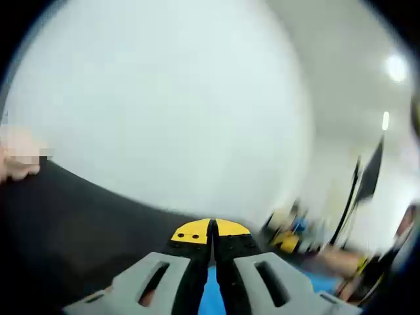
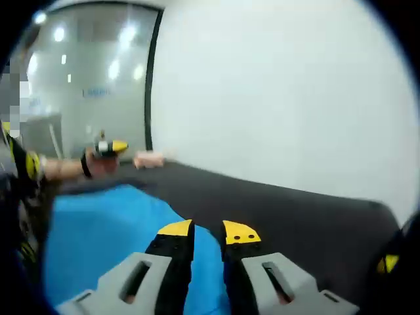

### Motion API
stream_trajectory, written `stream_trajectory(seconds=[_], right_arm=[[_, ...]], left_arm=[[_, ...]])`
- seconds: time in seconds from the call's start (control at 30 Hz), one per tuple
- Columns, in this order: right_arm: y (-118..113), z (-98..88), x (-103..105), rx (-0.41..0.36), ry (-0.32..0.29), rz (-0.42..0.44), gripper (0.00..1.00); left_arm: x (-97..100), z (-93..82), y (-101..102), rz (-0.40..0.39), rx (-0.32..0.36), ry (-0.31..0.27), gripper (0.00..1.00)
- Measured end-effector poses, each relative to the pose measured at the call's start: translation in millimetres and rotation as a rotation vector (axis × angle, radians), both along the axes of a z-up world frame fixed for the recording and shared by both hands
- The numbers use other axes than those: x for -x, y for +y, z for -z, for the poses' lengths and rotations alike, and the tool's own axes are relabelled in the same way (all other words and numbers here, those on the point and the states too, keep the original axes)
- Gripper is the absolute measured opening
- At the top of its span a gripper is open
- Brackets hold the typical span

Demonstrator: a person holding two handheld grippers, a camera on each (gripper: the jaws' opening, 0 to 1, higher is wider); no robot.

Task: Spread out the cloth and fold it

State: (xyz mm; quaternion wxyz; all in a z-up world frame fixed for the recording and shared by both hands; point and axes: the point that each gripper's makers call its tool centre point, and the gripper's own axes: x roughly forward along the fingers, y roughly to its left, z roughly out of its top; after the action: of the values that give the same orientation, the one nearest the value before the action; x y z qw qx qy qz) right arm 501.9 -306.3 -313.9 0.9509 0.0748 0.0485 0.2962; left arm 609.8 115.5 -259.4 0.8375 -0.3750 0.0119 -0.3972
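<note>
A blue cloth (image 2: 105, 236) lies spread over the black table (image 2: 295, 210). It runs from the far left to my right gripper (image 2: 208, 231). The right gripper's jaws stand a narrow gap apart over the cloth's near corner, with blue showing between them. My left gripper (image 1: 211, 228) has its yellow tips pressed together, and the blue cloth (image 1: 211, 296) shows in the slit below them, so it looks shut on the cloth's edge. In the right gripper view the left gripper (image 2: 108, 148) is at the cloth's far end, held by a hand.
A white wall (image 2: 282, 85) rises behind the table's far edge. A glass partition (image 2: 85, 72) is at the left. In the left gripper view, blurred objects (image 1: 292, 233) and a dark stand (image 1: 367, 180) are at the right, beyond the black table (image 1: 72, 236).
</note>
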Motion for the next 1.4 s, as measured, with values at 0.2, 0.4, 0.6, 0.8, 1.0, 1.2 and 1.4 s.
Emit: stream_trajectory(seconds=[0.2,0.4,0.6,0.8,1.0,1.2,1.4], right_arm=[[-1.6,-8.3,60.6,-0.076,-0.083,-0.017,0.16],[-14.2,19.7,80.0,0.106,-0.044,0.100,0.15],[-44.2,52.7,87.0,0.043,0.038,0.226,0.15],[-35.7,101.0,74.9,0.159,0.168,0.259,0.16],[-36.0,112.9,66.5,0.371,0.154,0.284,0.01],[-33.0,96.1,72.4,0.331,0.137,0.257,0.01],[-33.9,104.4,81.5,0.376,0.108,0.296,0.01]], left_arm=[[57.4,27.7,26.8,0.058,-0.013,0.001,0.06],[102.9,112.1,-5.0,0.187,-0.520,0.007,0.04],[100.0,133.1,-38.9,0.184,-0.598,0.029,0.22],[86.0,178.4,-47.7,0.196,-0.770,0.141,0.16],[93.5,171.2,-46.5,0.196,-0.746,0.141,0.03],[88.9,163.8,-36.4,0.162,-0.770,0.112,0.01],[87.3,169.5,-36.5,0.134,-0.845,0.042,0.03]])
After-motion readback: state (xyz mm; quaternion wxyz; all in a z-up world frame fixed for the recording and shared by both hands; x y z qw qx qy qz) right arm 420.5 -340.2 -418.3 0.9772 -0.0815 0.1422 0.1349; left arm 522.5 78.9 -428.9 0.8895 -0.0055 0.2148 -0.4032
